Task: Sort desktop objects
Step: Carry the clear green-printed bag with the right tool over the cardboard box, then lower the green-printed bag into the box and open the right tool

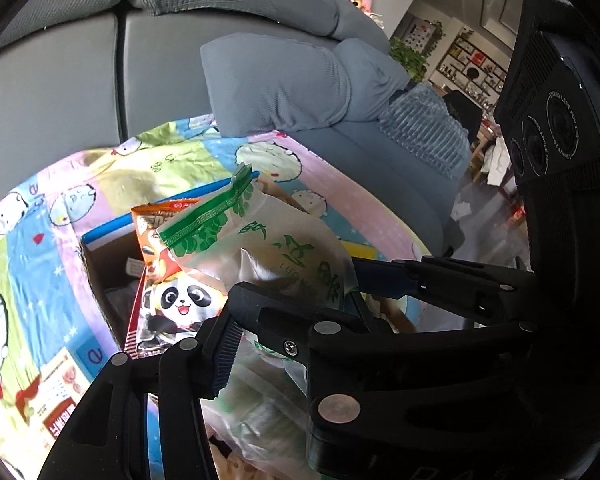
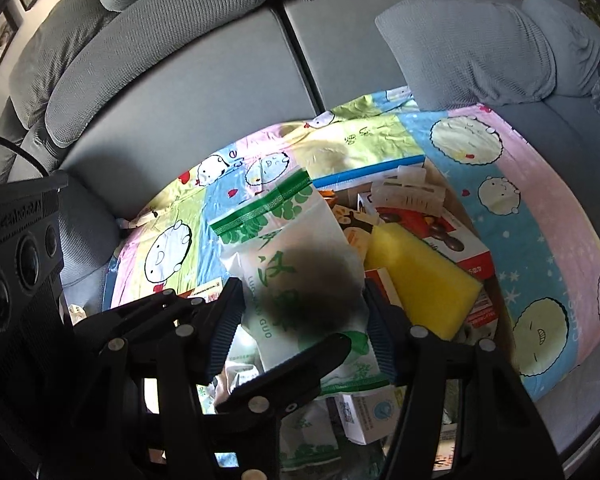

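Translucent plastic pouch with green zip-seal strip and green lettering, something dark and round inside, sits upright between both tools over the open cardboard box with blue rim.

Left tool: fingers appear pressed on the pouch's lower body. Right tool: fingers spread, flanking the pouch at 9 and 3 o'clock, pads close to the film but contact unclear.

Handling guess: light, soft, crinkly, slippery film; contents may shift. Best gripped low on the filled body or at the stiffer zip strip at 12 o'clock.

Clutter: orange panda-print snack packet touching the pouch at 9 o'clock; yellow sponge block at 3 o'clock on a red-and-white carton; more small cartons below. All on a pastel cartoon-print cloth, grey sofa behind. The crowded box could snag the pouch.
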`<state>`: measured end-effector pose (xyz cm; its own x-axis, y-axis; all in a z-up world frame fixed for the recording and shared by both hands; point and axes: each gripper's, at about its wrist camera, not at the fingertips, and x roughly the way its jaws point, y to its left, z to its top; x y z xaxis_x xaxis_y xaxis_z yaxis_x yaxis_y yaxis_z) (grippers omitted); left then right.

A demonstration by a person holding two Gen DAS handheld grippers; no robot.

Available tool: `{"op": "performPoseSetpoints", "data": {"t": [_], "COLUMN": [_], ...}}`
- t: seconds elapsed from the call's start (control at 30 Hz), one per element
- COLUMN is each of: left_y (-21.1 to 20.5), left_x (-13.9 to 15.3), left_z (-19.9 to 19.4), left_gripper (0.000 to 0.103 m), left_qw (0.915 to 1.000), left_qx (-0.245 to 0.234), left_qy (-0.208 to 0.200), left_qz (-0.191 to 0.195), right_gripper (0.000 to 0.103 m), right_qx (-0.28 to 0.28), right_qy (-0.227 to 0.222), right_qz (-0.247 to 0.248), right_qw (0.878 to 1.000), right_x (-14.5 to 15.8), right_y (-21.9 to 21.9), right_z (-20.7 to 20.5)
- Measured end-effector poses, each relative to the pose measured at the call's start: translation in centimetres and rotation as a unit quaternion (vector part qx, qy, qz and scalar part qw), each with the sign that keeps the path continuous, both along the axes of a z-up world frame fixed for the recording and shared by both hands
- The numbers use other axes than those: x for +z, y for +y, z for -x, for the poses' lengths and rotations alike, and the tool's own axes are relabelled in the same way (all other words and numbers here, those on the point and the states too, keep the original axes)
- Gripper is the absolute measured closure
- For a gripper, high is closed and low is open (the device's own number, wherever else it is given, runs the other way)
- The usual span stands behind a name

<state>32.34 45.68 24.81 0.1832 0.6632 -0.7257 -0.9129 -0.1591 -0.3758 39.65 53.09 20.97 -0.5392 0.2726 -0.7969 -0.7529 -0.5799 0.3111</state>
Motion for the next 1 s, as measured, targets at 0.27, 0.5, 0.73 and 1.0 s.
{"op": "performPoseSetpoints", "data": {"t": [0.27,0.5,0.73,1.0], "left_y": [-0.2,-0.5,-1.4,-1.8], "left_x": [-0.2,0.0,1.2,1.2], "left_z": [0.7,0.7,0.9,1.1], "left_gripper": [0.044,0.033,0.031,0.016], "left_qw": [0.9999,0.9996,0.9996,0.9995], "left_qx": [0.001,0.018,0.011,0.015], "left_qy": [-0.009,0.019,0.022,0.024], "left_qz": [-0.005,0.002,-0.016,-0.017], "right_gripper": [0.036,0.035,0.033,0.026], "right_qx": [-0.001,0.004,-0.011,-0.015], "right_qy": [0.000,-0.002,0.003,-0.002], "right_qz": [-0.005,-0.001,-0.022,-0.028], "right_qw": [1.000,1.000,1.000,0.999], "right_x": [0.1,0.2,1.1,1.5], "right_y": [-0.1,-0.4,-0.8,-1.2], "right_z": [0.3,0.4,0.0,0.0]}}
